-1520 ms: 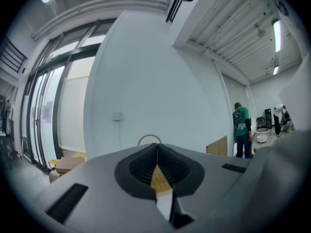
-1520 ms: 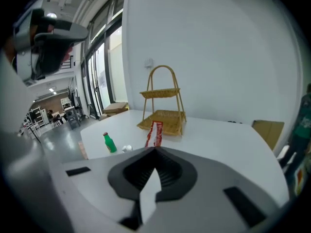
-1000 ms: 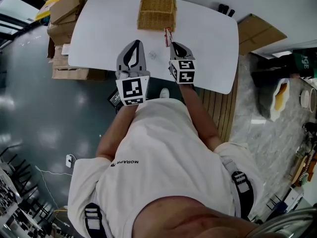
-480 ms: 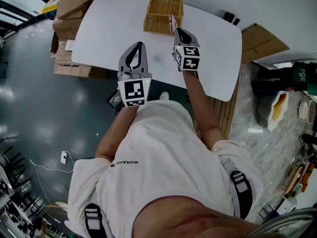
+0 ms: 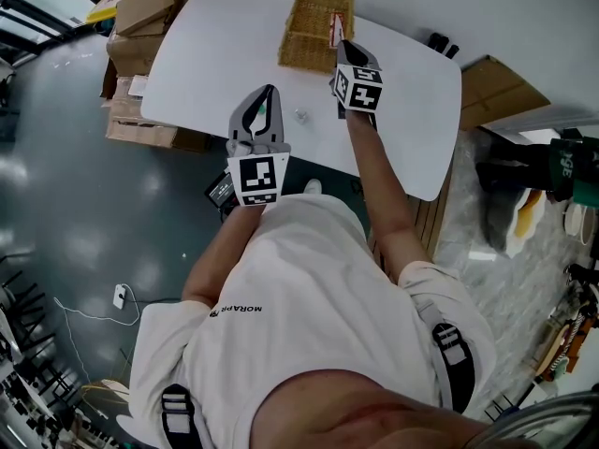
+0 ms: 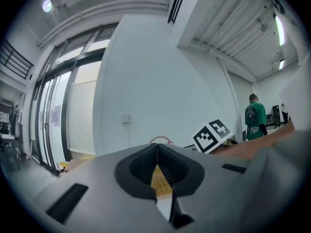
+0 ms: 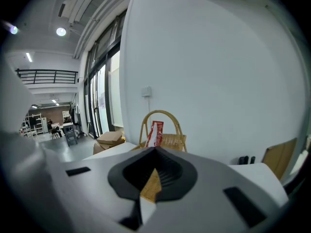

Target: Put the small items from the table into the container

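The right tool [image 5: 343, 54] is clenched on a red-and-white packet [image 5: 337, 28]. It grips the packet by its lower end, so most of it stands out past the tips. In the right gripper view the jaws are pressed together on it, and the packet [image 7: 155, 132] rises nearly upright, leaning slightly, straight in front of the basket [image 5: 301, 52]. In the head view the packet sits at the basket's right rim, by the near right corner. Its long axis runs on from the tool toward the basket's far end, so it overlaps the rim rather than hanging over the middle of the opening. The basket thus lies ahead and a little to the left of the tool. I judge the coming move to be a short carry leftward and forward until the packet is inside the rim and clear of the handle, then a release. Let go here, it could catch the rim and fall outside onto the worktop [image 5: 215, 54]. The left tool [image 5: 266, 94] is shut with nothing between its jaws. It points level over the worktop on the near side of the basket, off its left corner and well short of it. One small piece [image 5: 301, 115] lies on the worktop on the near side of the basket, between the two tools and closer to the left one, which looks the handier for it.
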### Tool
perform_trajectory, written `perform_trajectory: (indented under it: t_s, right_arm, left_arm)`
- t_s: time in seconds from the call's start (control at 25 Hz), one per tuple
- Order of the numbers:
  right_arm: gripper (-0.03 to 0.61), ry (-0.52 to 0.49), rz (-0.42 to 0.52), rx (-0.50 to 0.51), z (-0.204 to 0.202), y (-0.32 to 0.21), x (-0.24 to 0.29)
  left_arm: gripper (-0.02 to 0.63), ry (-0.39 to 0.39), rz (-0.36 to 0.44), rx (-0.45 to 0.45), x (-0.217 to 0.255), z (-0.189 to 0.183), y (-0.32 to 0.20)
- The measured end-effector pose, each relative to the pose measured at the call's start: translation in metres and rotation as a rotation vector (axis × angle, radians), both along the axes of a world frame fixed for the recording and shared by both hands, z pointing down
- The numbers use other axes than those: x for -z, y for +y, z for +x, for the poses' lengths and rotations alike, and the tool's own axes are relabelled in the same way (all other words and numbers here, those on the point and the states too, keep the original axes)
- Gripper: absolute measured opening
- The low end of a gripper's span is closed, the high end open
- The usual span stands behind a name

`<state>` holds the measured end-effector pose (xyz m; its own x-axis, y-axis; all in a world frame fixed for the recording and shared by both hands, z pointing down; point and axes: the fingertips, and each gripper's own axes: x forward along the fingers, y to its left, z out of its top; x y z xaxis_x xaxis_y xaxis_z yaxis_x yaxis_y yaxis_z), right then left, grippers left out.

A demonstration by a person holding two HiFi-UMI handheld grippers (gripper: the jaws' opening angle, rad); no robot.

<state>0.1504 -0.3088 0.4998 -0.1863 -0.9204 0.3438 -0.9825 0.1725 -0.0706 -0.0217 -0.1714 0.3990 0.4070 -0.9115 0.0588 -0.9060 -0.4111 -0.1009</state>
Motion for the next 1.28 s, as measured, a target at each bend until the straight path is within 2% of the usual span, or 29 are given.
perform_trajectory:
  t_s: [0.36,0.8,0.88,0.92,1.28]
  right_arm:
    - [0.012,-0.02,-0.074,-0.04,0.012,-0.048,-0.018]
    - [0.017,-0.032,-0.166,-0.034,0.01,-0.068,-0.042]
    - [0.109,-0.041,-0.165,-0.026,0.007,-0.067,-0.043]
    - [0.118,-0.045,-0.163,-0.022,0.006,-0.066,-0.043]
    - [0.118,-0.075,-0.093,0.048,-0.01,-0.039,-0.025]
  left_arm:
    - [0.005,-0.003,-0.014,-0.006,-0.002,0.003,-0.001]
    - [0.005,-0.009,-0.032,0.013,-0.005,-0.007,-0.006]
    - [0.005,-0.007,-0.041,0.007,-0.007,-0.007,-0.006]
    - [0.005,-0.006,-0.043,0.004,-0.008,-0.006,-0.005]
    - [0.005,0.003,-0.041,-0.006,-0.009,-0.001,-0.005]
